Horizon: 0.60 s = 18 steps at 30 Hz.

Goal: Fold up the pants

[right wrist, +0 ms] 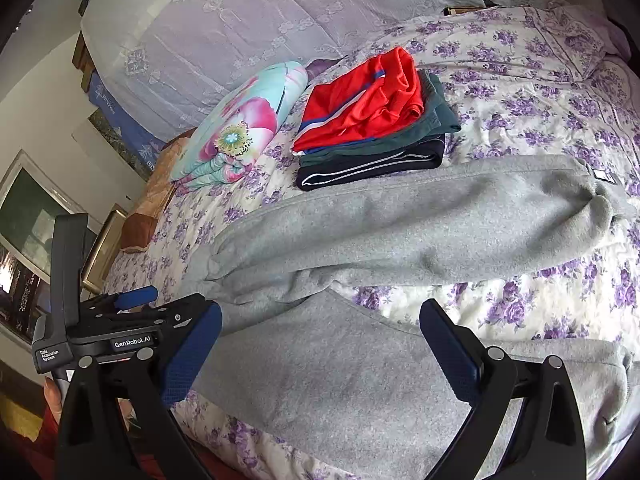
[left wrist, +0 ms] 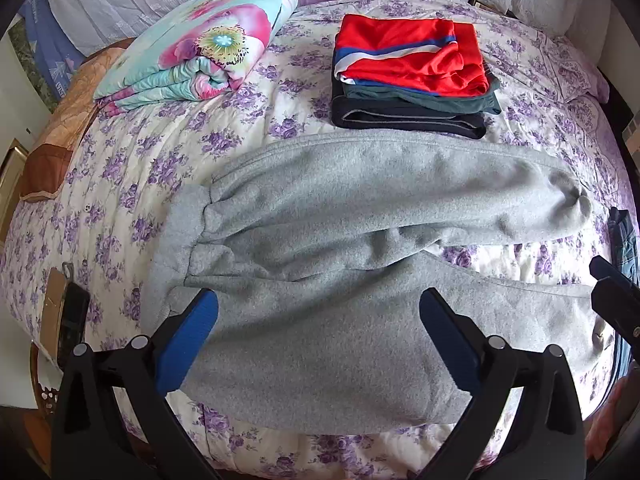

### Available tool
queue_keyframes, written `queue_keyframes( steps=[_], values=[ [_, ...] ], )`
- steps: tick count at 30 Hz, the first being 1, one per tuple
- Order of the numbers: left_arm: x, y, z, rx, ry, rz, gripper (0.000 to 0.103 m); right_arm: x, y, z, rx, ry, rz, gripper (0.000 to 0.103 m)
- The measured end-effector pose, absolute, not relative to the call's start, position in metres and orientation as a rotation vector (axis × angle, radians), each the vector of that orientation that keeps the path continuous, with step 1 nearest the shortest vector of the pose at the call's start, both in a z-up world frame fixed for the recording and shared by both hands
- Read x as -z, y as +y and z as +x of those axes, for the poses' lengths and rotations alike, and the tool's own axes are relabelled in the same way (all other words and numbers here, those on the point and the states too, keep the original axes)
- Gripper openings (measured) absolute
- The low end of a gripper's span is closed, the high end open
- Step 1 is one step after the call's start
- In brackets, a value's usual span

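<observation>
Grey sweatpants (left wrist: pixel 340 216) lie spread across the floral bedspread (left wrist: pixel 120 168), the two legs split in a V, waistband at the left. They also show in the right wrist view (right wrist: pixel 380 220). My left gripper (left wrist: pixel 318 320) is open just above the nearer leg, its blue pads on either side of the cloth, holding nothing. My right gripper (right wrist: pixel 320 332) is open over the nearer leg further right, empty. The left gripper's body shows at the left of the right wrist view (right wrist: pixel 100 320); the right gripper's tip shows at the right edge of the left wrist view (left wrist: pixel 612 296).
A stack of folded clothes, red on top (left wrist: pixel 408 64), sits beyond the pants. A folded floral quilt (left wrist: pixel 200 48) lies at the far left. A dark garment (left wrist: pixel 624 240) lies at the right edge. A phone (left wrist: pixel 70 324) lies at the bed's left edge.
</observation>
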<state>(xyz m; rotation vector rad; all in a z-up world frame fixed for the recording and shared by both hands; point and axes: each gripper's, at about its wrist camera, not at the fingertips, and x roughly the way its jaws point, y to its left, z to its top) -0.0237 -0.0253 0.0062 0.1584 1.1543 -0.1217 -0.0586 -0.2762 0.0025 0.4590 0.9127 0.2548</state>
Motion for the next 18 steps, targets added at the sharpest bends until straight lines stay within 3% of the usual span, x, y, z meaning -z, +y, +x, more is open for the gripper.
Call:
queue_keyframes(
  steps=[18],
  values=[
    [-0.0007,-0.027,-0.0158,0.126,1.167,0.176,0.098,0.0025,-0.2802,-0.0554,-0.241,0.923,0.465,0.1]
  ],
)
